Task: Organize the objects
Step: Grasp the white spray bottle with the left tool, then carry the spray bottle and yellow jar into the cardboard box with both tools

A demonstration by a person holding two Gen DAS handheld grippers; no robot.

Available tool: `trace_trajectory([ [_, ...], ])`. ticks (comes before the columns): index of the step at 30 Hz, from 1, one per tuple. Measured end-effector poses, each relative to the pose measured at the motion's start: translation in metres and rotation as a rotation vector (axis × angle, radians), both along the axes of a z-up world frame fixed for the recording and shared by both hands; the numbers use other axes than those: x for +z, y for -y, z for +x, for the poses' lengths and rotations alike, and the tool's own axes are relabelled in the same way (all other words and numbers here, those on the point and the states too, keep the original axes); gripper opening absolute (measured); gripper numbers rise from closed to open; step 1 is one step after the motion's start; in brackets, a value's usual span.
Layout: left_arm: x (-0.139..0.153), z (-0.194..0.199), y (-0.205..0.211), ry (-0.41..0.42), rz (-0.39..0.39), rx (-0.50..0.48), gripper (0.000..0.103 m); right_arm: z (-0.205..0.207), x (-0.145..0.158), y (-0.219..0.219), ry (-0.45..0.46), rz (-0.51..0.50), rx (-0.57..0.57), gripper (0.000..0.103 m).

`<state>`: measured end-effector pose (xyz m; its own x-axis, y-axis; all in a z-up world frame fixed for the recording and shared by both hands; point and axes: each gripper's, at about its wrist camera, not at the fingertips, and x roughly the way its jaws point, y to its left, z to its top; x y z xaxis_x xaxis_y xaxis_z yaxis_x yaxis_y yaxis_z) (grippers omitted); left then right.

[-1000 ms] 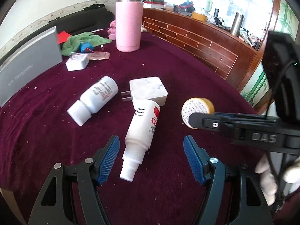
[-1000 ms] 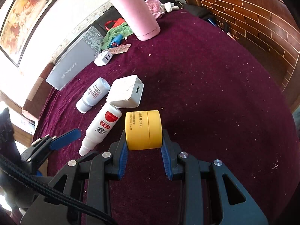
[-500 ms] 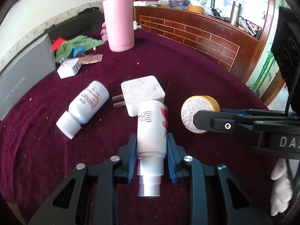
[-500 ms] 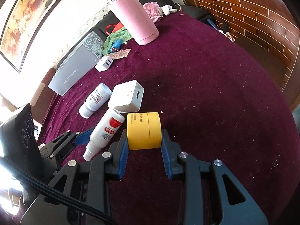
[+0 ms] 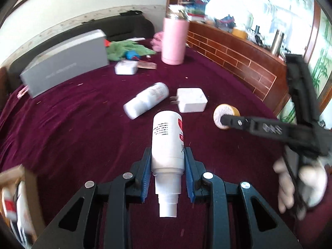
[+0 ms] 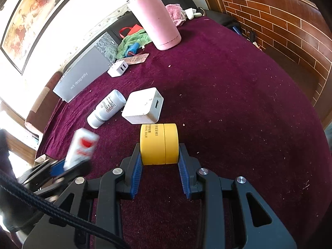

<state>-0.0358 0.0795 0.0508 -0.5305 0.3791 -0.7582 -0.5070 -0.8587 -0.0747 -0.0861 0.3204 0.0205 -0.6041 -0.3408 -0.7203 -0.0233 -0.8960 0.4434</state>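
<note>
Since the earlier frame the left claw [image 5: 167, 177] has clenched on the spray bottle [image 5: 167, 143] and lifted it off the counter [image 5: 72, 124]; a blurred box [image 5: 18, 203] is cut off at the left edge. In the right view, the right claw [image 6: 159, 164] grasps the yellow jar [image 6: 159, 144] near the counter's near edge; the bottle there is blurred.

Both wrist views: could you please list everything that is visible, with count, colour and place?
spray bottle: 1, white with red, in left hand-held gripper
balm jar: 1, yellow, in right hand-held gripper
pill bottle: 1, white, lying beside big charger
big charger: 1, white, mid-table
small charger: 1, white, near box
thermos: 1, pink, upright, far side
box: 1, grey, far left
cloth: 1, green, behind small charger
tablecloth: 1, maroon
left hand-held gripper: shut
right hand-held gripper: shut
</note>
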Motion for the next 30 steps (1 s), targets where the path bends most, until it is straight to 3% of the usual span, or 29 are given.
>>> trace_trajectory([
  [10, 0.041, 0.09, 0.137, -0.077, 0.064, 0.193, 0.025, 0.001, -0.004, 0.004, -0.01, 0.028, -0.007, 0.03],
  [16, 0.034, 0.133, 0.206, -0.08, 0.082, 0.315, 0.025, 0.005, -0.001, 0.029, -0.044, 0.214, 0.001, 0.03],
  [19, 0.034, 0.142, 0.219, -0.09, 0.091, 0.353, 0.025, 0.008, 0.002, 0.038, -0.032, 0.288, -0.012, 0.03],
  [22, 0.034, 0.146, 0.225, -0.104, 0.105, 0.366, 0.025, 0.025, 0.01, 0.05, -0.027, 0.274, 0.005, 0.03],
  [30, 0.035, 0.153, 0.241, -0.142, 0.089, 0.407, 0.025, 0.077, 0.066, 0.134, -0.129, 0.241, 0.222, 0.03],
])
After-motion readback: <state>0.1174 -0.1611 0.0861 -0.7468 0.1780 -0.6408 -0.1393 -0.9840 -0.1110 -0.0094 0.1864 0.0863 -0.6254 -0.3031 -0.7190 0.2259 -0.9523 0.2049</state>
